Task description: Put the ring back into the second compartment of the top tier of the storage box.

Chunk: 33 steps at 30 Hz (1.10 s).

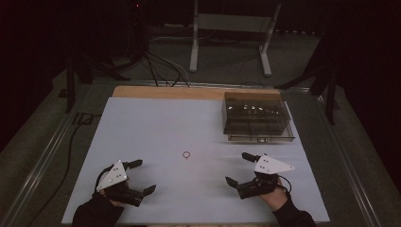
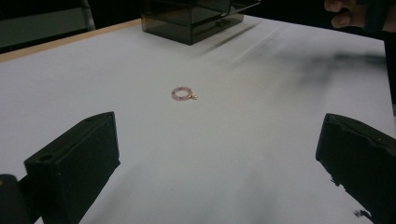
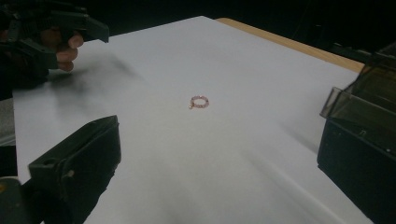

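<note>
A: Report the position of the bead ring (image 1: 187, 154).

B: It lies flat on the white tabletop (image 1: 156, 127), midway between the two tongs and well apart from each. It is pink with one small gold bead.

A: State of the tongs?

B: Left tongs (image 1: 141, 177): jaws spread wide, holding nothing. Right tongs (image 1: 238, 169): jaws spread wide, holding nothing.

A: Other items? Any legible markings?

B: A smoked transparent box (image 1: 257, 117) stands at the far right of the tabletop. No writing can be read on any item.

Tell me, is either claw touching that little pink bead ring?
Apart. The high view shows the bead ring on bare table between the left gripper and right gripper.
</note>
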Each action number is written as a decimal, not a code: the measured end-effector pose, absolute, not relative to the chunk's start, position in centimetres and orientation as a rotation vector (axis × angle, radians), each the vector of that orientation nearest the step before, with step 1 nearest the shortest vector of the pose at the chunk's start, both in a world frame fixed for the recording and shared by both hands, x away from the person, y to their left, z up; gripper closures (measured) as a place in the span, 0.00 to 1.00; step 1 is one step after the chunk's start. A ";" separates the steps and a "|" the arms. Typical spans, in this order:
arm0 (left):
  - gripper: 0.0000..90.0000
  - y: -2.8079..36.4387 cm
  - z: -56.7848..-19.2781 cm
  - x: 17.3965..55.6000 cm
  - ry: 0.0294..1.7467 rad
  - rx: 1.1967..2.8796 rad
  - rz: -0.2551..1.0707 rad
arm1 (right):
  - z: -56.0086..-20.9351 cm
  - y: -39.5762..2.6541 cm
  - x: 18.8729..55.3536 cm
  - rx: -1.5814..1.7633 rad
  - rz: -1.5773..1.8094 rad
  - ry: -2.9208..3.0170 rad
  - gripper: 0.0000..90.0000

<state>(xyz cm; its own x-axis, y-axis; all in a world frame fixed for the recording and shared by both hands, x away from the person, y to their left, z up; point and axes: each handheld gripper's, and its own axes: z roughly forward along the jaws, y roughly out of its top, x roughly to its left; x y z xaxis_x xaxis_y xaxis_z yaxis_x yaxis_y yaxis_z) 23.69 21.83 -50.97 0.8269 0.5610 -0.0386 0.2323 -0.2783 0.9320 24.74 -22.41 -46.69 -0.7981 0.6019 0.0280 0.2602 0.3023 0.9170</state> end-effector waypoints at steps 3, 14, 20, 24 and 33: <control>0.01 21.8 -51.0 23.7 0.597 1.865 0.354 | -46.5 -21.9 25.1 0.762 1.498 2.263 0.00; 0.01 21.9 -51.0 23.7 0.595 1.865 0.357 | -45.8 -19.7 26.3 0.705 1.498 2.287 0.00; 0.01 21.9 -51.0 23.7 0.595 1.865 0.357 | -45.8 -18.8 27.0 0.697 1.490 2.307 0.00; 0.01 21.8 -51.0 23.7 0.591 1.860 0.356 | -45.8 -18.1 27.3 0.688 1.493 2.317 0.00; 0.01 21.9 -51.0 23.7 0.591 1.863 0.357 | -45.8 -16.6 28.1 0.663 1.497 2.337 0.00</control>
